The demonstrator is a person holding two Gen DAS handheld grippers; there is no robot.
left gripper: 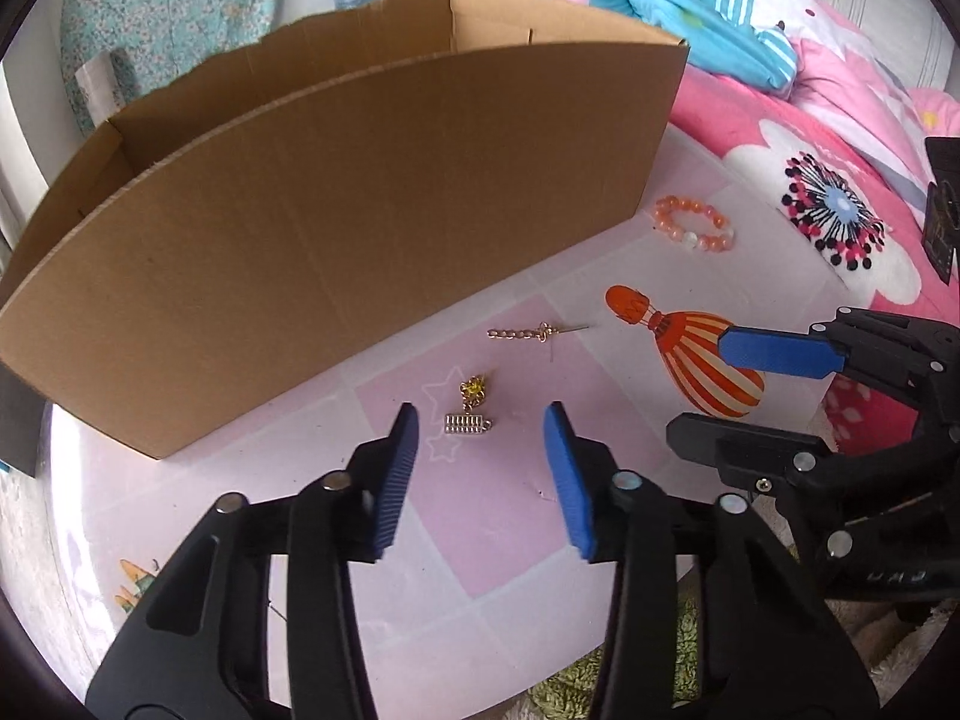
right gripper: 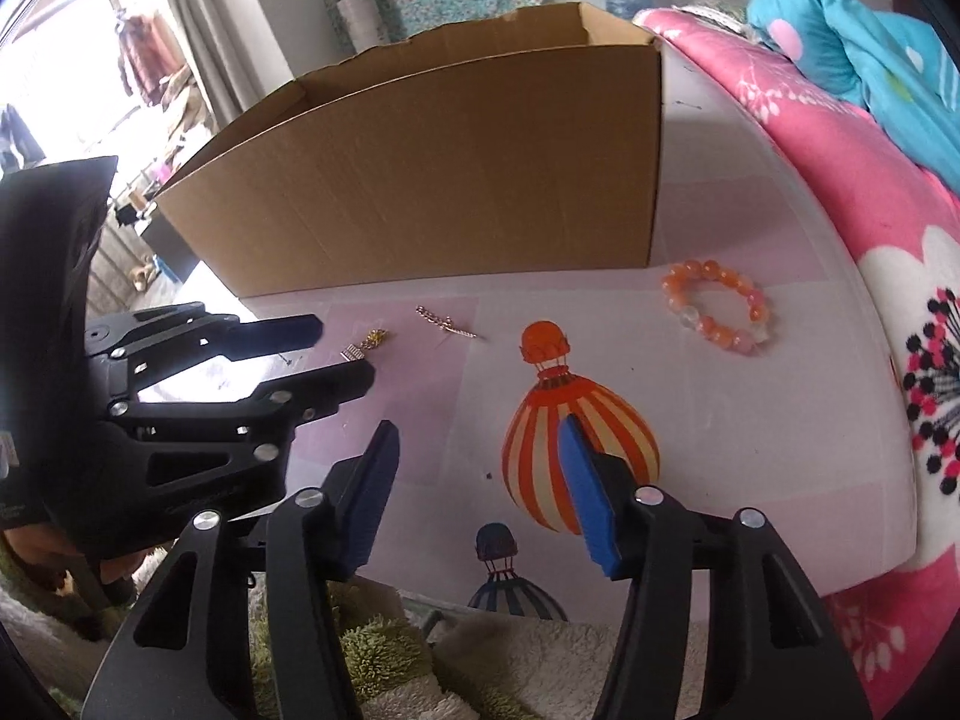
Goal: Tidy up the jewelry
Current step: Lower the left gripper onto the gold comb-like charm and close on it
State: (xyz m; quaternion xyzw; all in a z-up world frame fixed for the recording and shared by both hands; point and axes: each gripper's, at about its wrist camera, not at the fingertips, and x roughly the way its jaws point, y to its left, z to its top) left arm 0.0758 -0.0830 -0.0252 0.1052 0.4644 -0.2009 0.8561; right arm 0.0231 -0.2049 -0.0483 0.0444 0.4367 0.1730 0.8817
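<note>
Right now our left gripper (left gripper: 486,468) hangs part-open, empty, over the small gold charm earring (left gripper: 470,408) lying before the brown cardboard box (left gripper: 360,210); light, slippery, we'd pinch its barred base.

— What are you working over?
— You are working over a pale tabletop (left gripper: 498,546) printed with pink squares and striped balloons.
— And what is lying on it?
— A cardboard box (left gripper: 336,240) is standing at the back. A gold charm (left gripper: 471,408) and a short gold chain (left gripper: 528,333) are lying before it, apart. An orange bead bracelet (right gripper: 717,306) is resting near the box's right corner.
</note>
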